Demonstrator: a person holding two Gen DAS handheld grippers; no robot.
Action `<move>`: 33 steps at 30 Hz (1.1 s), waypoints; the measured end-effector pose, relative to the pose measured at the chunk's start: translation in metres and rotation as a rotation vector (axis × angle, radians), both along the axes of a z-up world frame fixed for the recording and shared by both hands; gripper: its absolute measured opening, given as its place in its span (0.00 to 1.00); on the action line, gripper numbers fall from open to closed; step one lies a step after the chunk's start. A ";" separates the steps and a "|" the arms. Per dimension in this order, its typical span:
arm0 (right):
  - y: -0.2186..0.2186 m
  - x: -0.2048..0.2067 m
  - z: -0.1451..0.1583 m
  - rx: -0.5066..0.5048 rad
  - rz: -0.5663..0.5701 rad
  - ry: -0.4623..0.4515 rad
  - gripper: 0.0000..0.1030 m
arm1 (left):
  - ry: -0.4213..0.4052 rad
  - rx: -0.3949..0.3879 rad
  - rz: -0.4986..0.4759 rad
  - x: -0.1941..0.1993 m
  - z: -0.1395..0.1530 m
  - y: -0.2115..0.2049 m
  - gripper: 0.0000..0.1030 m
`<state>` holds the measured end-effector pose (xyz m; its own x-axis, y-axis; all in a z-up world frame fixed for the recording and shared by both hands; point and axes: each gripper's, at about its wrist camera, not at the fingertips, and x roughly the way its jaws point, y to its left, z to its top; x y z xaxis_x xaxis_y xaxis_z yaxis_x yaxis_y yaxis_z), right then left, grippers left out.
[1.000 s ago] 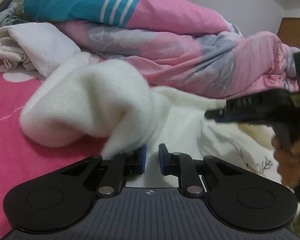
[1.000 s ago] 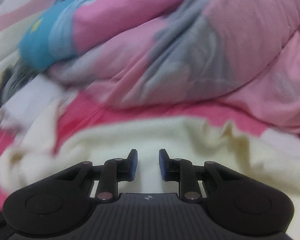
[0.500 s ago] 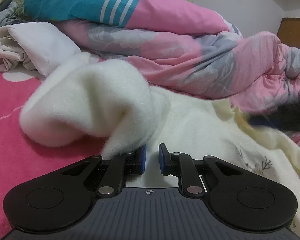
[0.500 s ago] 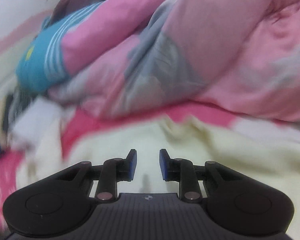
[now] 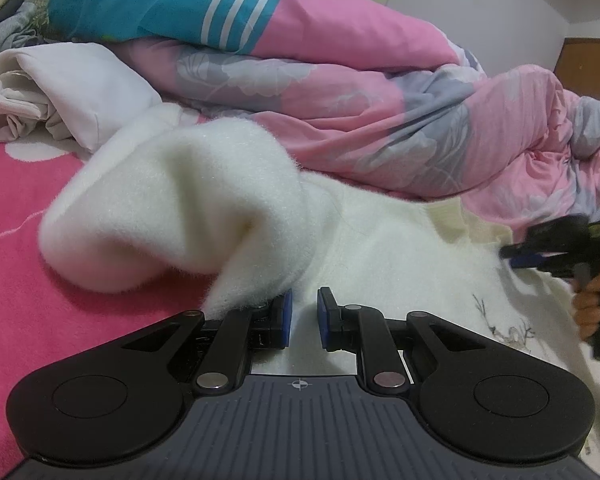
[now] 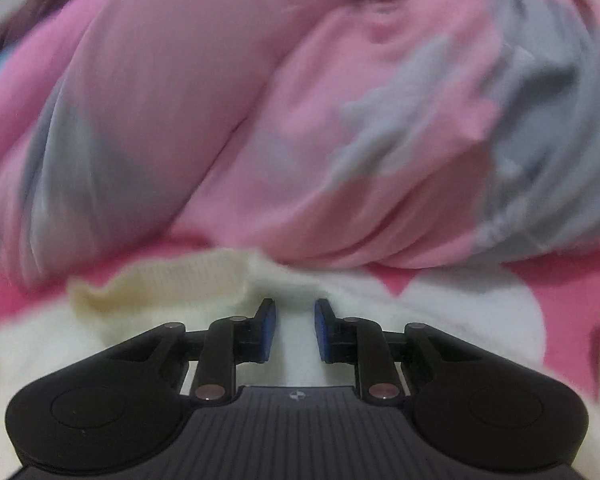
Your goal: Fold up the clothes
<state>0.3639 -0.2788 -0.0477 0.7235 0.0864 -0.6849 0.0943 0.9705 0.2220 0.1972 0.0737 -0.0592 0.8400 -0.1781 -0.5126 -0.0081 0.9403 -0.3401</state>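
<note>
The left gripper point(image 5: 302, 318) stands with its 2 blue pads a narrow gap apart, and white fleece fills that gap: it pinches a fold of the fluffy white garment point(image 5: 188, 208), which bulges up over its left finger. The rest of the garment lies spread on the pink bed cover point(image 5: 28, 280), in front of the pink and grey quilt point(image 5: 340, 100). The right gripper point(image 6: 295, 330), slightly apart, has just been closing a little over the garment's cream ribbed edge point(image 6: 160, 284); fabric shows between its pads, but whether they press it I cannot tell.
</note>
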 end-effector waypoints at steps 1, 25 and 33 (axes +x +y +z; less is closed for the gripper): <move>-0.009 -0.005 0.004 0.055 -0.016 -0.001 0.24 | 0.001 -0.001 0.000 0.000 0.000 0.000 0.16; -0.054 -0.086 0.018 -0.003 0.029 0.012 0.22 | 0.005 -0.006 0.000 0.000 0.001 0.001 0.16; -0.032 -0.112 -0.004 -0.187 0.114 0.083 0.18 | 0.005 -0.007 0.001 0.000 0.001 0.002 0.16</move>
<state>0.2518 -0.3104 -0.0519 0.6566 0.0307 -0.7536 -0.0083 0.9994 0.0335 0.1971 0.0757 -0.0584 0.8374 -0.1805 -0.5159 -0.0111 0.9381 -0.3463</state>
